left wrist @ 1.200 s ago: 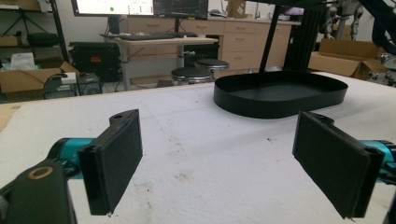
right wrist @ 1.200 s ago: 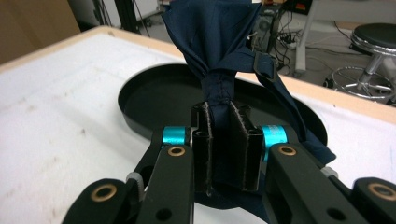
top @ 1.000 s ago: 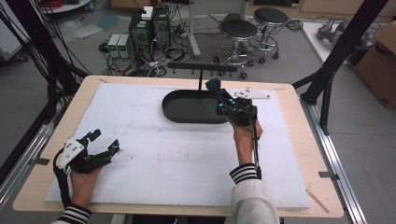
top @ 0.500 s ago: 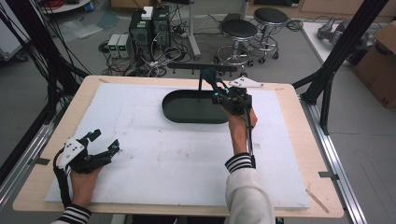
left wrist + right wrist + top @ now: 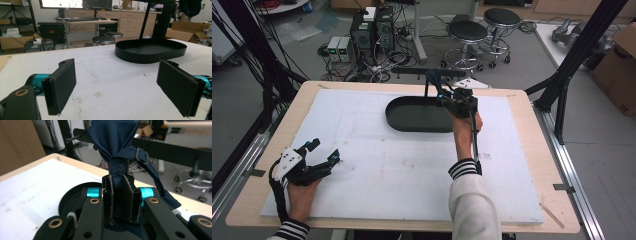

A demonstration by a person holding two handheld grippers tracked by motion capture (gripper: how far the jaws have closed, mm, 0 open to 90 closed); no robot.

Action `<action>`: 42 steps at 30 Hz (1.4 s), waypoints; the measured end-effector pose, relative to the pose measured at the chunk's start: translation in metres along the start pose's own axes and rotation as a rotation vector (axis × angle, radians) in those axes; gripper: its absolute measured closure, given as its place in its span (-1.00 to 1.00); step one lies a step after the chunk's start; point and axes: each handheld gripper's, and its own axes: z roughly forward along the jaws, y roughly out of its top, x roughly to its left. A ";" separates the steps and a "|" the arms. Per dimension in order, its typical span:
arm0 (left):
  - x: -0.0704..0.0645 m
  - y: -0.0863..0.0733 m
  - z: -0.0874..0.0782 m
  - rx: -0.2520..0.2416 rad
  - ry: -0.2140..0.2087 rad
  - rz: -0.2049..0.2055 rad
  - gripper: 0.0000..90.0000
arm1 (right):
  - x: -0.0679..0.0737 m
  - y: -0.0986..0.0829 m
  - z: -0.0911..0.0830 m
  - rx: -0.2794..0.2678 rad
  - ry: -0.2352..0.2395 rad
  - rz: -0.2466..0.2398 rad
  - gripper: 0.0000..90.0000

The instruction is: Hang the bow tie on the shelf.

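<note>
Presently right gripper (image 5: 121, 201) pinches navy cloth (image 5: 117, 142) hanging upright from rack bar (image 5: 175, 151) at 12 o'clock; left gripper (image 5: 117, 87) spread, idle.

Grey floor, two round stools (image 5: 484, 31), computer towers (image 5: 373, 27) behind the table

One black oval tray (image 5: 412, 117) sits on the tabletop (image 5: 522, 200), which carries one white mat (image 5: 402, 175). One dark blue cloth item (image 5: 117, 142) with one buckle (image 5: 141, 156) is in view. Two grippers are counted: a left gripper (image 5: 323, 154) and a right gripper (image 5: 434, 82). Two round stools (image 5: 468, 31) stand beyond the tabletop, along with two computer towers (image 5: 373, 27).
</note>
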 end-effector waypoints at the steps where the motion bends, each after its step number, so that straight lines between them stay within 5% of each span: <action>1: 0.000 0.000 0.000 0.000 0.000 0.000 -0.64 | 0.001 0.003 0.001 -0.005 -0.004 -0.006 0.77; 7: 0.000 0.000 0.000 0.000 0.000 0.000 -0.64 | 0.003 0.012 0.010 -0.014 -0.004 0.004 0.77; 42: 0.000 0.000 0.000 -0.004 0.001 -0.003 -0.64 | -0.008 0.001 0.042 -0.008 -0.040 0.095 0.77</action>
